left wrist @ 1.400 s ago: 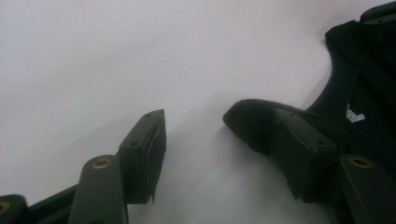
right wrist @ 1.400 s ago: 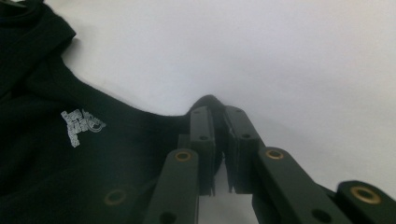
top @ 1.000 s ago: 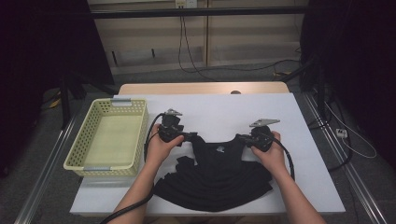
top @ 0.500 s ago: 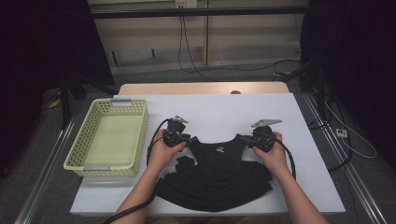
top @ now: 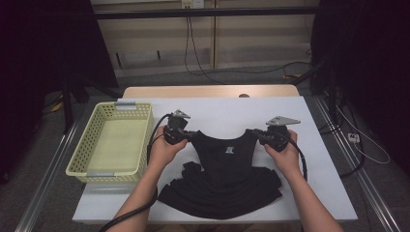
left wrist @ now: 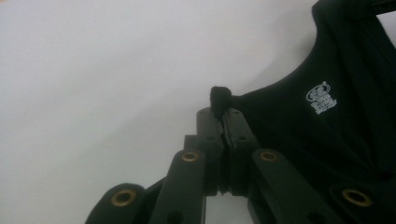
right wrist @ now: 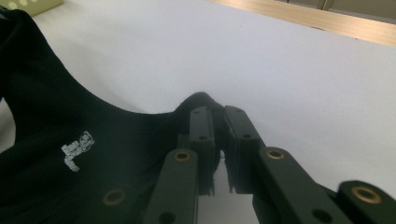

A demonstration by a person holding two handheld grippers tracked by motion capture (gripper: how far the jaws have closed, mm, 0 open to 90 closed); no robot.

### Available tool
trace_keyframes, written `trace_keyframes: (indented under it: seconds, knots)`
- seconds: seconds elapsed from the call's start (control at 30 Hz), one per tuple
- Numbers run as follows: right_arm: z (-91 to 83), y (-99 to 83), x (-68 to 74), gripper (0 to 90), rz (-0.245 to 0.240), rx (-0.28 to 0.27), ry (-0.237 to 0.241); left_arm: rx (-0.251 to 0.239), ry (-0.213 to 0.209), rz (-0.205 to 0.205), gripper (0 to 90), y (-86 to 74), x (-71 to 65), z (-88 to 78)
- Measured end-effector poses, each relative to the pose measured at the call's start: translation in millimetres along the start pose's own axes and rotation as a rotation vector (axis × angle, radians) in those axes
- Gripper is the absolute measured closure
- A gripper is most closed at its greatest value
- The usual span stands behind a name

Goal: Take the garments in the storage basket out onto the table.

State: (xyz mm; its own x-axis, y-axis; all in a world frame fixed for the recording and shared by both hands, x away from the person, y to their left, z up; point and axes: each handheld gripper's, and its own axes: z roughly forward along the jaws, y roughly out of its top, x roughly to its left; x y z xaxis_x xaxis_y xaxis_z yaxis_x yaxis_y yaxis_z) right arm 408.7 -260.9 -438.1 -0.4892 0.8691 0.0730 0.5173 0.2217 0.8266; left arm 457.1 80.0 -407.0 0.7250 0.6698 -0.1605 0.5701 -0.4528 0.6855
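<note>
Fingers of both grippers are pinching the shoulder straps of the black top point(top: 227, 169) lying on the white counter point(top: 314, 145).
Left gripper point(left wrist: 223, 122), having just been closing, is biting only a small nub; right gripper point(right wrist: 217, 122) is clamping similarly, so either strap could be slipping free when lifting, near the yellow basket point(top: 82, 157).

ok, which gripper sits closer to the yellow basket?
The left gripper, shut on the black top's shoulder strap beside the yellow basket; the right gripper holds the far strap.

Both forearms reach over the tabletop point(top: 319, 145); left hand-held gripper point(top: 186, 136) just clamped shut, right hand-held gripper point(top: 257, 137) clamped too.
</note>
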Motion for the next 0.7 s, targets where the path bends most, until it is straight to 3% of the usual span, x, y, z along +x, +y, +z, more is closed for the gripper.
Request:
trace_keyframes:
  seconds: [0.07, 0.13, 0.17, 0.23, 0.3, 0.4, 0.47, 0.53, 0.57, 0.63, 0.7]
  knots:
    - [3.7, -0.4, -0.3, 82.2, -0.011, 0.022, 0.001, 0.011, 0.010, -0.007, 87.2, -1.9, 3.1, 5.3]
    - [9.6, -3.3, -0.6, 79.1, 0.008, 0.056, 0.015, 0.020, 0.003, -0.020, 87.2, -5.8, 5.5, 12.8]
    - [13.3, -5.3, -0.6, 74.4, 0.020, 0.082, 0.023, 0.024, 0.001, -0.025, 87.2, -7.9, 6.2, 16.7]
    - [18.5, -7.8, 0.4, 63.2, -0.009, 0.113, -0.008, 0.035, -0.005, -0.035, 87.1, -10.9, 6.3, 23.0]
    - [21.4, -8.3, 0.3, 52.0, 0.005, 0.107, -0.009, 0.044, -0.008, -0.036, 87.1, -11.9, 5.6, 27.2]
    - [24.6, -7.7, -0.6, 50.2, 0.017, 0.108, 0.004, 0.046, -0.017, -0.031, 87.0, -11.4, 3.7, 30.7]
    - [28.8, -8.3, -0.7, 50.2, 0.004, 0.129, 0.005, 0.055, -0.010, -0.028, 86.7, -11.0, 1.6, 33.2]
    - [33.4, -9.8, 2.4, 53.6, 0.011, 0.146, 0.038, 0.069, -0.023, -0.019, 86.6, -11.8, 0.4, 35.5]
    - [33.5, -9.5, 4.4, 61.3, 0.005, 0.148, 0.039, 0.072, -0.030, -0.023, 86.6, -13.1, -0.6, 36.9]
    - [32.4, -9.4, 6.0, 75.1, 0.054, 0.162, 0.122, 0.083, -0.056, -0.024, 86.5, -16.9, -1.1, 39.0]
    - [30.4, -10.5, 10.1, 79.9, 0.041, 0.177, 0.166, 0.064, -0.058, -0.031, 86.4, -21.8, -2.6, 38.4]
